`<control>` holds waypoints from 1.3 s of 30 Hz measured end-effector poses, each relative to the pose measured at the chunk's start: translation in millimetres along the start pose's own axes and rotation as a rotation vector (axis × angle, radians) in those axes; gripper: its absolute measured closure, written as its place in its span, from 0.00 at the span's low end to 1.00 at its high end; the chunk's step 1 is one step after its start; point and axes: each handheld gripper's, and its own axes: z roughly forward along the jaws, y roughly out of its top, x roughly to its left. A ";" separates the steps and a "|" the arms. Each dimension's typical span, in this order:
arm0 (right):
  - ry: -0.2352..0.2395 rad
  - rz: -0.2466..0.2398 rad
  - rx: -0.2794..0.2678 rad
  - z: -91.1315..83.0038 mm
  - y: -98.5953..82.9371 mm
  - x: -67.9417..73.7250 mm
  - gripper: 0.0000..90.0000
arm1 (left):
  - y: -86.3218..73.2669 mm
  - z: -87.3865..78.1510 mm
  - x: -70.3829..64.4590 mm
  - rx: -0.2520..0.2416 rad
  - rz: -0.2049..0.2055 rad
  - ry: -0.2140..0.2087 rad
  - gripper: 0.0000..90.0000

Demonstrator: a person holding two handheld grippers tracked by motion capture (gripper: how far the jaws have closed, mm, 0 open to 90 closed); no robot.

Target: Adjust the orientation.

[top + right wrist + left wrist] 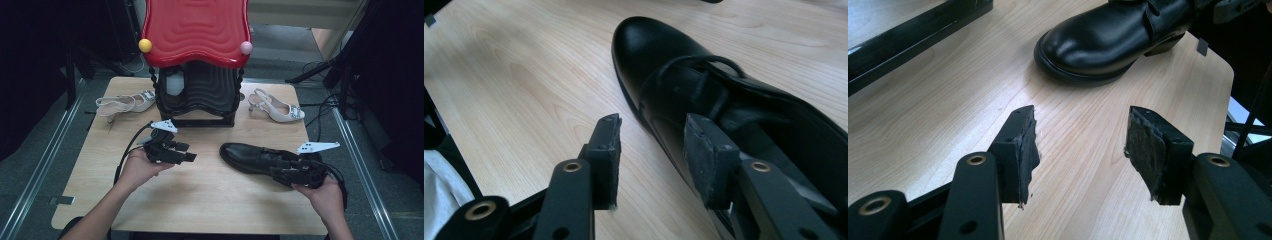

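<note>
Jaws of the right gripper (651, 135) are held apart, with nothing clamped between them. In the right gripper view one jaw is seen over the open top of the black shoe (684, 85), and the other over bare wood just beside the shoe's side; whether either pad touches the leather cannot be told. In the high view the right gripper (280, 169) is positioned at the heel end of the shoe (245, 155), held by the right hand (327, 192) at the near right of the table (210, 200).

Jaws of the left gripper (1080, 140) are likewise set apart and empty. They are pointed across the bare tabletop (948, 100) toward the toe of the shoe (1108, 40), which lies well apart from them. In the high view the left gripper (187, 152) is held by the left hand (140, 167) at the left of centre.

The shoe is laid on its sole at the right of the table, toe toward the left, heel toward the right.

Farther back, a black rack (200, 95) with a red top (195, 30) is placed at the far middle. One pale heeled sandal (125, 104) is laid left of the rack, and a second sandal (277, 107) right of it.
</note>
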 end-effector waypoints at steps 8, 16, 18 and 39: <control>-0.065 0.025 0.012 -7.2 -6.2 -16.7 0.69 | -0.6 0.9 -0.2 -0.003 -0.003 -0.003 0.50; -0.039 0.007 0.085 25.9 4.7 -14.1 0.68 | -2.6 -0.3 1.4 -0.018 0.003 0.007 0.50; -0.040 0.010 0.101 32.9 6.8 -14.4 0.69 | -2.9 -0.8 1.8 -0.020 -0.004 0.011 0.50; 0.119 0.061 0.117 66.2 37.5 9.9 0.90 | -4.6 -1.4 7.5 -0.029 -0.013 -0.003 0.50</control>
